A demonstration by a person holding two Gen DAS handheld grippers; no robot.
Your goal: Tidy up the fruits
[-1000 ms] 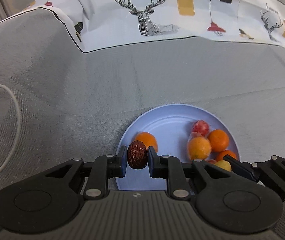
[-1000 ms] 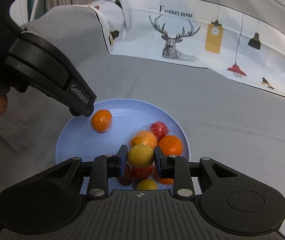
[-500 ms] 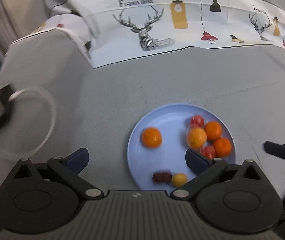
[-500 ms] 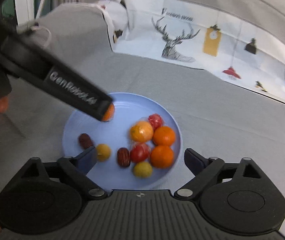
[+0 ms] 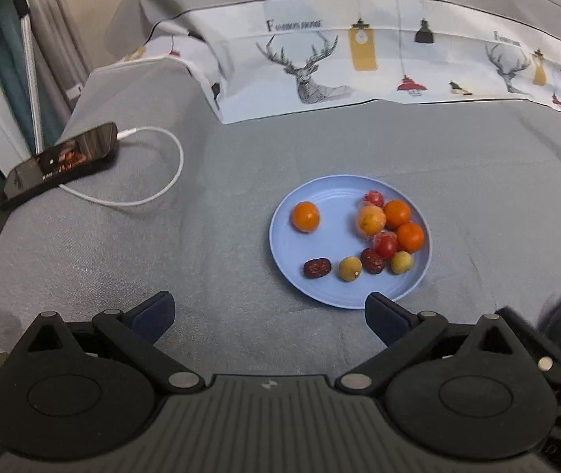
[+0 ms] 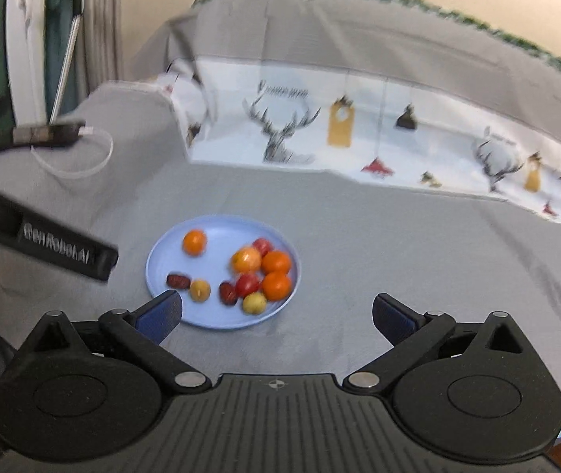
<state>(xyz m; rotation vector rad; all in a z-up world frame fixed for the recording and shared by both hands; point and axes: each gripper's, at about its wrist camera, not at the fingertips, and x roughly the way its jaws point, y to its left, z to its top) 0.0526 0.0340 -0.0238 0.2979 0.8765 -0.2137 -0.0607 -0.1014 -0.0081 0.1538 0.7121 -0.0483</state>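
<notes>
Seemingly nearly done: every fruit in view lies on the blue plate (image 5: 280, 232) mid-bed, on the grey bedspread (image 5: 209, 260). Left tongs (image 5: 268, 313) and right tongs (image 6: 276, 313), jaws just opened, stand wide and empty.

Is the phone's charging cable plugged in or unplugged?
Plugged in: the white cable meets the end of the dark phone lying on the grey cloth.

Two wrist views angled down, sharing the blue plate (image 5: 349, 299) from near.
</notes>
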